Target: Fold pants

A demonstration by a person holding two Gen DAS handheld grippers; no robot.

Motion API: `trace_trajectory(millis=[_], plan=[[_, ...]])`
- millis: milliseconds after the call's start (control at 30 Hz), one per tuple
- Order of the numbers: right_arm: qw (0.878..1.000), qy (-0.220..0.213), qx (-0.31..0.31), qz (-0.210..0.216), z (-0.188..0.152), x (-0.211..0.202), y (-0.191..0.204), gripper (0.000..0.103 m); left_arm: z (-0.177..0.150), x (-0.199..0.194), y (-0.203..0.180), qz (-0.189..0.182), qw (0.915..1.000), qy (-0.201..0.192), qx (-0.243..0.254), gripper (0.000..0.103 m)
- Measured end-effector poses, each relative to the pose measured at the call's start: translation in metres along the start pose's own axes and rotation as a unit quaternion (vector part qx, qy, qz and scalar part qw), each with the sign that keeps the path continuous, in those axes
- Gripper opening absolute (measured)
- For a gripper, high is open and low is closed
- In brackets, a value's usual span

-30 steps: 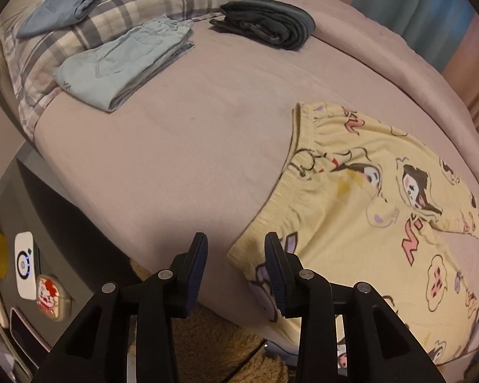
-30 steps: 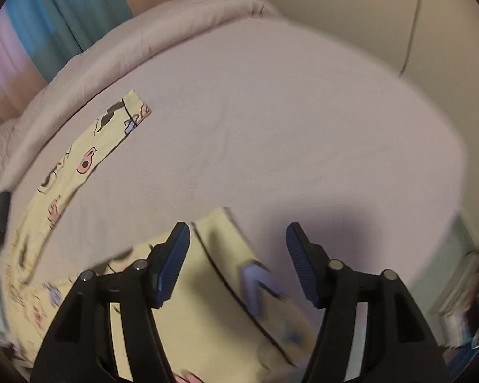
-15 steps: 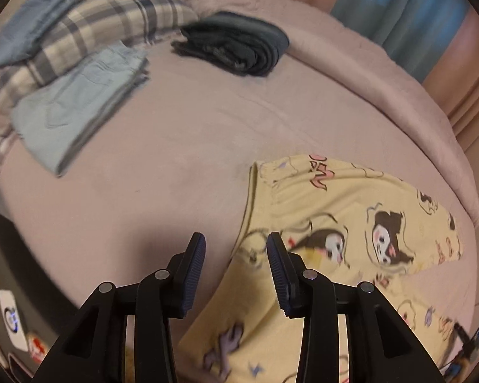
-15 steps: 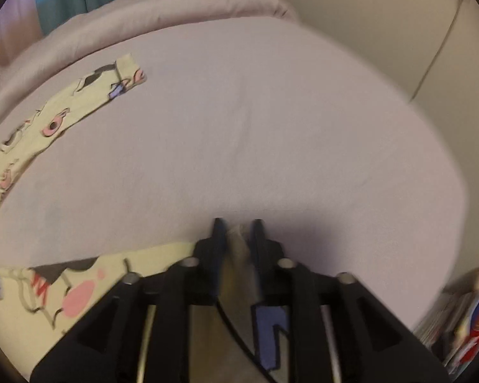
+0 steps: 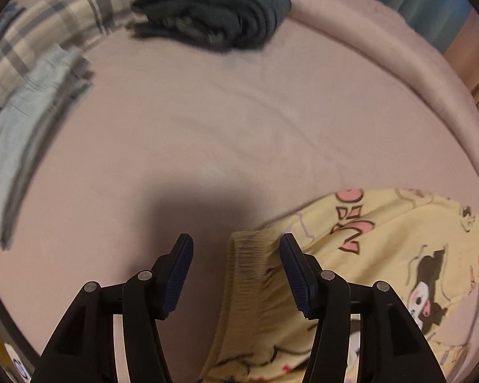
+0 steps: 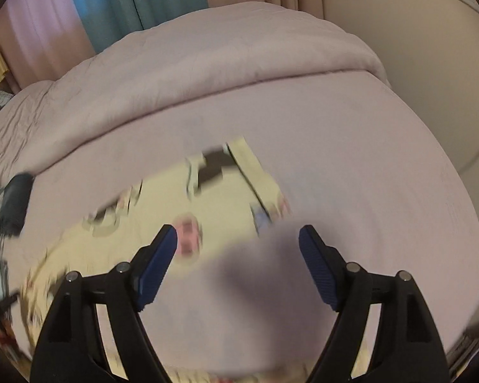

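My left gripper (image 5: 236, 274) has just been opening, fingers wide astride the waistband of the yellow pants (image 5: 383, 255) at 4 o'clock on the bed (image 5: 239, 127); I should close squarely on the band. My right gripper (image 6: 238, 268), just opened wide, holds nothing.

Lighting: dim, warm indoor light, no glare. Shadows: 1 soft dark patch on the bed sheet (image 5: 239, 134) ahead of each gripper's fingers. Blur: motion smear on the folded dark pants (image 5: 214, 16), plaid pillow (image 5: 73, 9) and pale blue folded pants (image 5: 25, 118) in the left view; yellow printed pants (image 6: 214, 198) heavily smeared in the right view. Distortion: strong fisheye bowing in both views, with black vignette corners.
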State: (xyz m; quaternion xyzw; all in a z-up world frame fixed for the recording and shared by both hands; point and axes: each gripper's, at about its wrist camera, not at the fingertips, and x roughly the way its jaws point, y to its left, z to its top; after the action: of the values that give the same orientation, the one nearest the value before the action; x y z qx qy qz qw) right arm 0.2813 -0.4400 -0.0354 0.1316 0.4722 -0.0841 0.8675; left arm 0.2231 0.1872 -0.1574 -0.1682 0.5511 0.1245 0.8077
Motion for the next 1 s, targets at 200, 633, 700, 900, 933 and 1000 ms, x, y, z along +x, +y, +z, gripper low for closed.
trace_trajectory(millis=[200, 633, 700, 900, 933, 1000], plan=[[0.999, 0.042, 0.029, -0.02, 0.058, 0.111, -0.005, 0.077, -0.008, 0.012, -0.008, 0.001, 0.9993, -0.035, 0.016, 0.057], [0.998, 0.003, 0.061, 0.014, 0.045, 0.131, -0.022, 0.009, -0.019, -0.008, -0.01, -0.043, 0.9957, -0.082, -0.008, 0.019], [0.997, -0.024, 0.061, 0.044, 0.051, 0.103, -0.022, 0.009, -0.018, -0.028, -0.008, -0.064, 0.9925, -0.102, -0.02, 0.019], [0.988, -0.097, 0.052, 0.108, 0.051, -0.01, -0.035, 0.009, -0.027, -0.09, 0.006, -0.127, 0.9813, -0.14, -0.038, 0.019], [0.986, -0.106, 0.047, 0.116, 0.048, -0.027, -0.037, 0.009, -0.036, -0.103, 0.008, -0.131, 0.9792, -0.151, -0.036, 0.019], [0.985, -0.122, 0.031, 0.121, 0.033, -0.06, -0.046, 0.009, -0.045, -0.114, 0.008, -0.134, 0.9776, -0.16, -0.029, 0.019]])
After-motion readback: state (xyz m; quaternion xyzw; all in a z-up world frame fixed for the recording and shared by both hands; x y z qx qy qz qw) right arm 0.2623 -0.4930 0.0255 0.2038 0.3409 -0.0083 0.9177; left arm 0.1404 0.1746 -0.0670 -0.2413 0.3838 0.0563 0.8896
